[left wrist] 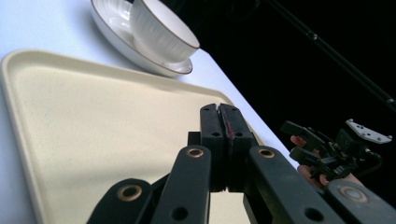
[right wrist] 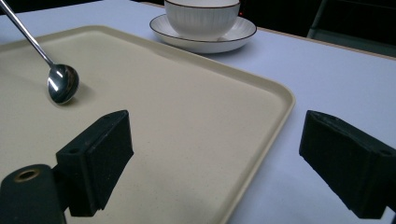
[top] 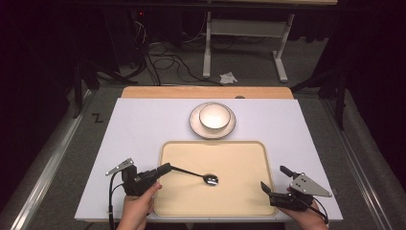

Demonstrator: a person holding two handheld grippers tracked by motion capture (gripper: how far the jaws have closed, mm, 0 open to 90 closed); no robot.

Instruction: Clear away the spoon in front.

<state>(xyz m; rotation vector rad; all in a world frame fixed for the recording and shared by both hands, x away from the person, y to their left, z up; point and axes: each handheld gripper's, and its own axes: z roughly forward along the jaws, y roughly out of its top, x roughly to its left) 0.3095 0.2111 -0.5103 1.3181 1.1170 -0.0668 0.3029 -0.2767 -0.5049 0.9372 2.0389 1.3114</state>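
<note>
Item: spoon [top: 201,175], handle pinched in my left gripper [top: 165,167], bowl end resting mid-tray [top: 239,201], toward the worktop's near edge. My right gripper [top: 273,179]: fingers spread, empty, straddling the tray's right rim. Bowl [top: 214,116] on saucer [top: 194,125], far edge, untouched. Progress: seemingly early.

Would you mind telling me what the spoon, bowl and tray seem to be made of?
Spoon: likely polished metal, given its mirror-like glints. Bowl: probably glazed ceramic, glossy white with fine ribs and a dark rim. Tray: seemingly matte beige plastic, faintly speckled, with moulded rounded edges.
</note>
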